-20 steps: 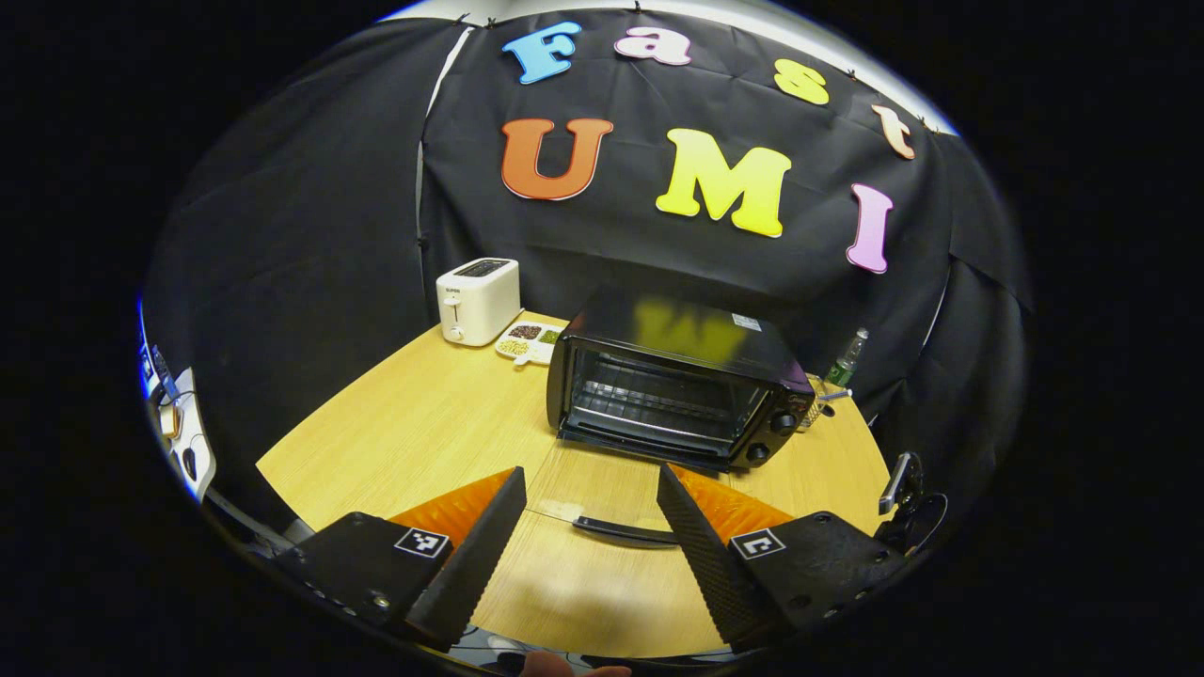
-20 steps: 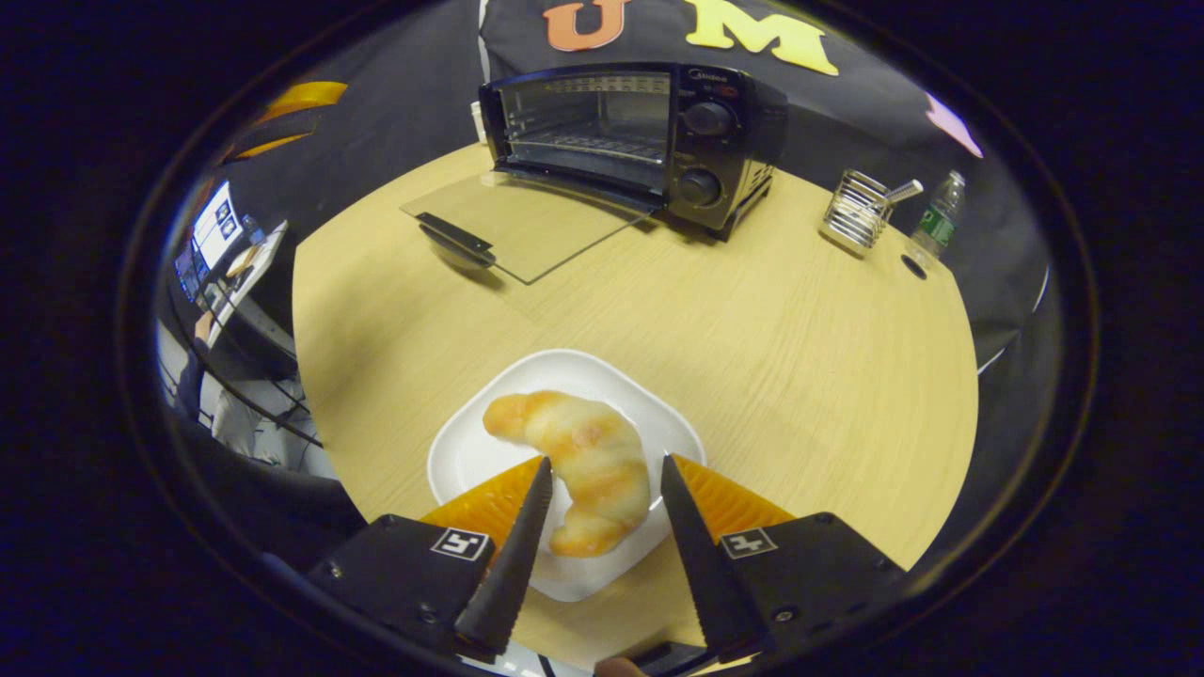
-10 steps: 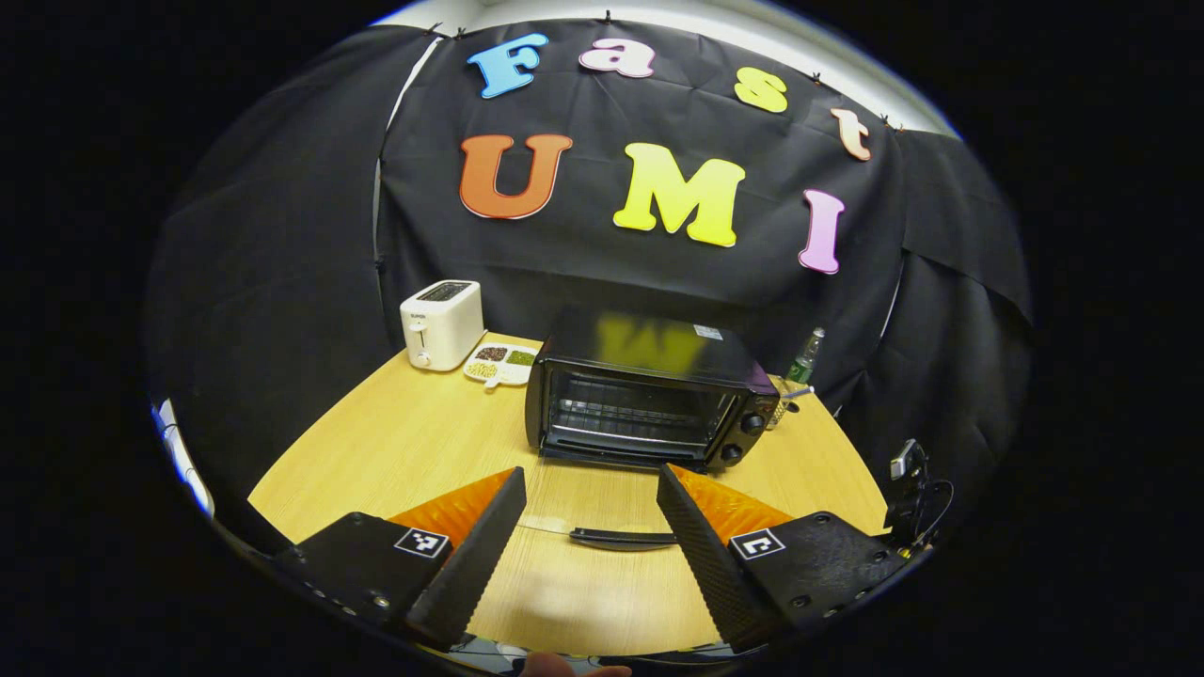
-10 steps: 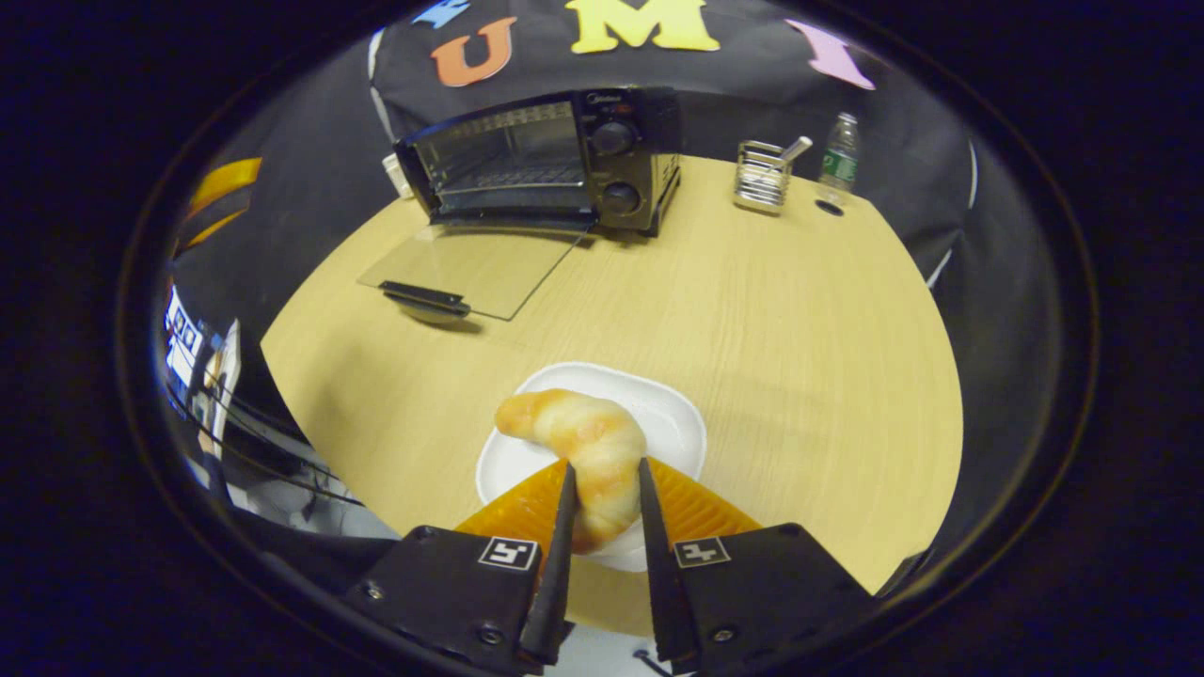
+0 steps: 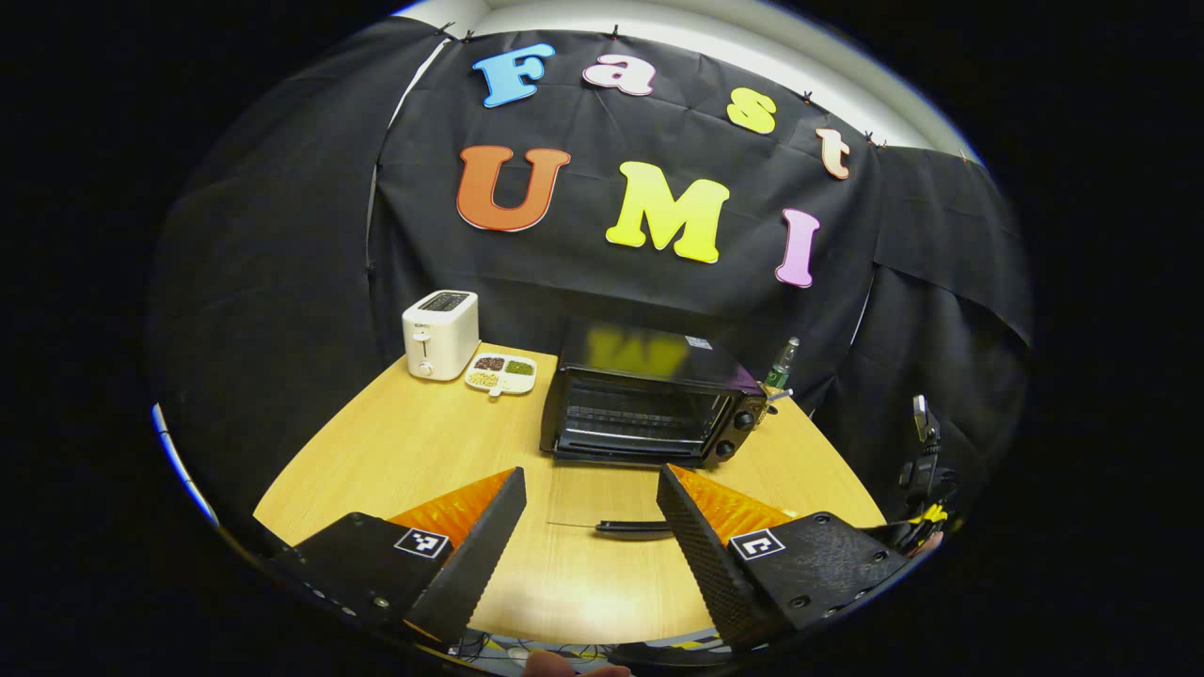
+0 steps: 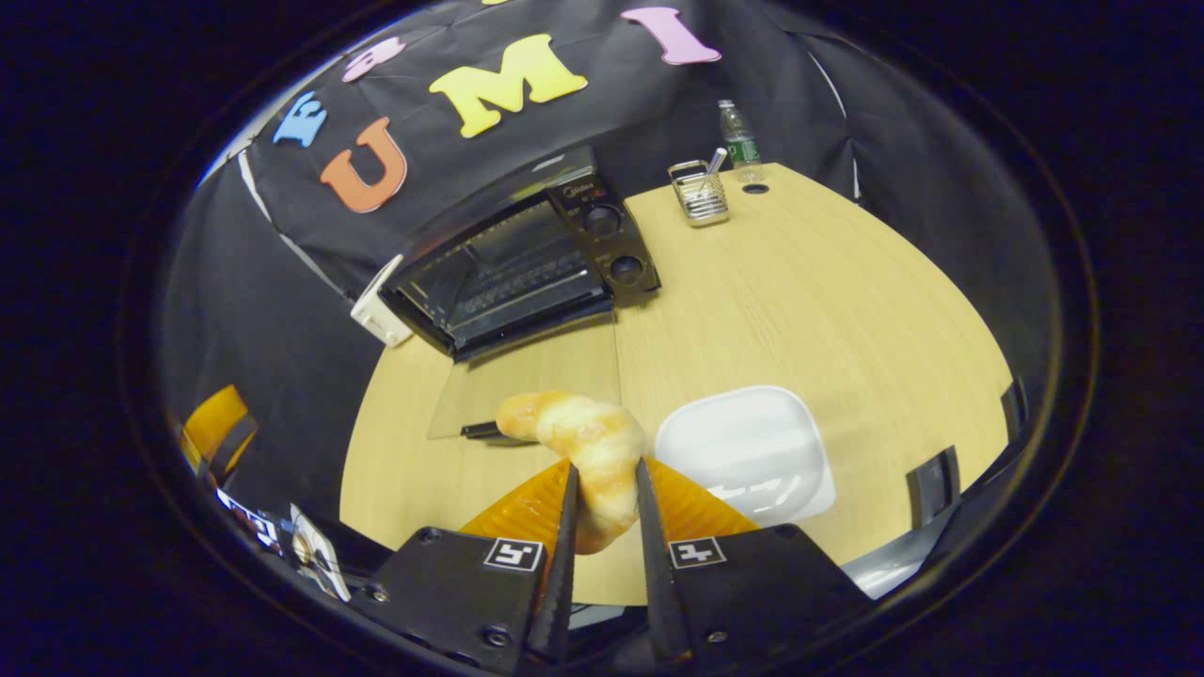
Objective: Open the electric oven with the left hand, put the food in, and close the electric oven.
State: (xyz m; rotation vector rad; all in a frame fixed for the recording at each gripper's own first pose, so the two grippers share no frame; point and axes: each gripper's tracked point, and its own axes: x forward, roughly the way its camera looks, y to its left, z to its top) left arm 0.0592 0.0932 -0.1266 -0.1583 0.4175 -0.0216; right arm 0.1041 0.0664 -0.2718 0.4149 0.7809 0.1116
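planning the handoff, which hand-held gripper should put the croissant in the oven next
Right. The right hand-held gripper is shut on the croissant, off the plate; the oven door lies open. The left hand-held gripper is open, empty.

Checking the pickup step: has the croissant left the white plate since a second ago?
Yes. The croissant, clamped in the right gripper, has lifted off the white plate and now sits left of it, toward the oven.

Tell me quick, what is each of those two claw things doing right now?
Left gripper: open, holding nothing, facing the open oven.
Right gripper: closed on the croissant, lifted off the white plate.
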